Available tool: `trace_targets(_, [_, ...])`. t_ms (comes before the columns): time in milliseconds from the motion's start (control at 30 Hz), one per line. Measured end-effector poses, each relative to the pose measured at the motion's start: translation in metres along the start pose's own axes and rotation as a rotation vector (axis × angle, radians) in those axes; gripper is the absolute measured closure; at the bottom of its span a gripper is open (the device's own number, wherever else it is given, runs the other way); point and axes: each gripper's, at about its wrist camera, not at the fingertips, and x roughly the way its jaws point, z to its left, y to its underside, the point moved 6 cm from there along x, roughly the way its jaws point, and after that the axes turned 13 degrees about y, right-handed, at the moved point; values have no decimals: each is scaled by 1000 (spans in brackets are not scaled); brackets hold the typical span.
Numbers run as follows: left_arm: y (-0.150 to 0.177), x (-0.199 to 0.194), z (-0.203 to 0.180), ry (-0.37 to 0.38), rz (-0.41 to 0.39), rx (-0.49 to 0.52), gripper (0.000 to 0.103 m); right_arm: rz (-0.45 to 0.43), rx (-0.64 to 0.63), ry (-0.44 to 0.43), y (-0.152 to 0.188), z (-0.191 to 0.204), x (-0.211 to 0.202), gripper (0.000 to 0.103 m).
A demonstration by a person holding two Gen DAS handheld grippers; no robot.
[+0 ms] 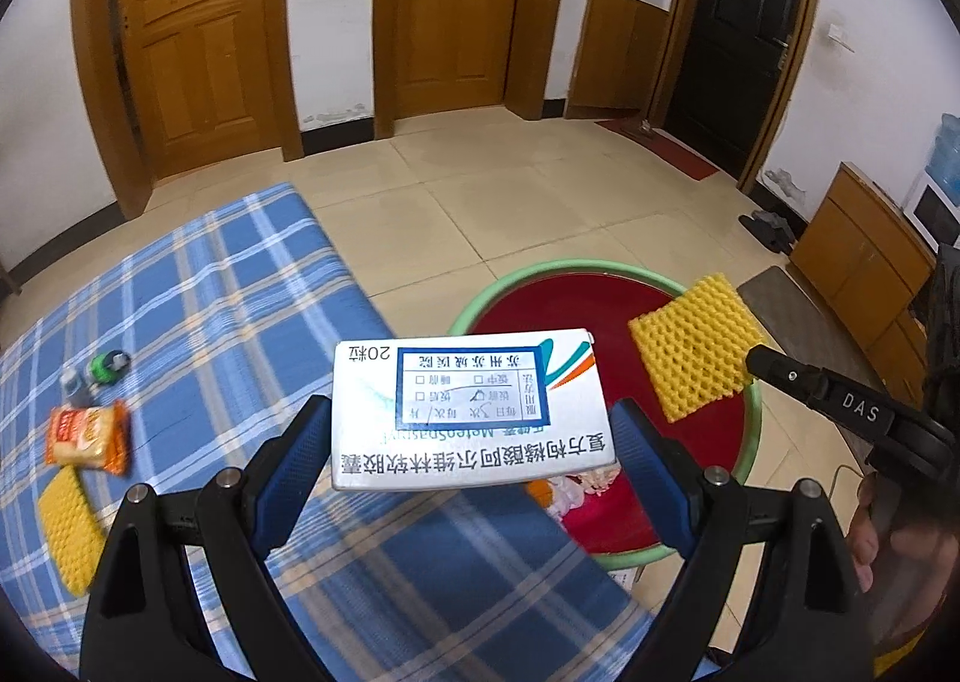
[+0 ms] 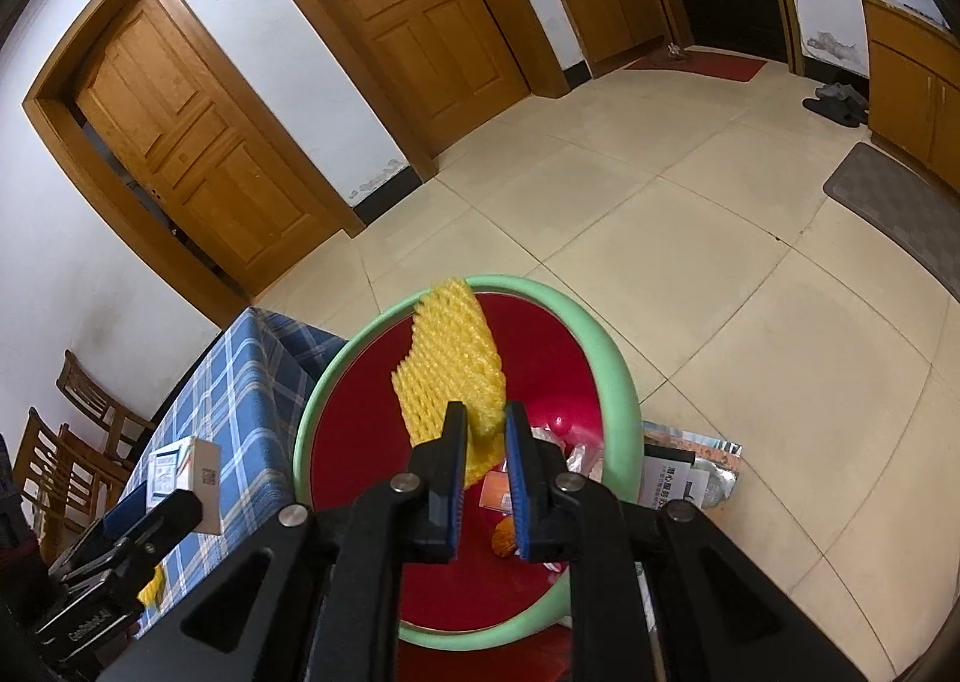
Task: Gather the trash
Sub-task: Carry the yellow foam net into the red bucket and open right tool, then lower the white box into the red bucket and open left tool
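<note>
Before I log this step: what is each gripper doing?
Left gripper: shut on the white medicine box.
Right gripper: shut on the yellow foam net.

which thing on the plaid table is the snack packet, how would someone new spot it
Start at the blue plaid table beside the green-rimmed bin. On its far left part lies a small group: a green-topped bottle, a yellow foam net and, between them, the snack packet. It alone is orange and flat with a printed front.

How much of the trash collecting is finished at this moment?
Some trash already lies in the bin. The right gripper holds yellow foam net over it; the left gripper holds a medicine box. Snack packet, bottle, another foam net remain on the table.
</note>
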Motion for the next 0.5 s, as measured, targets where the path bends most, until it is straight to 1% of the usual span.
trace_targets(67, [-1, 6, -3, 6, 5, 6, 12, -1, 3, 2, -1, -2, 0, 80])
trace_targets(167, [-1, 16, -8, 15, 18, 13, 12, -4, 16, 0, -3, -7, -1, 76])
trace_targets(500, [-1, 39, -22, 50, 48, 30, 11, -4, 47, -1, -7, -16, 1, 72])
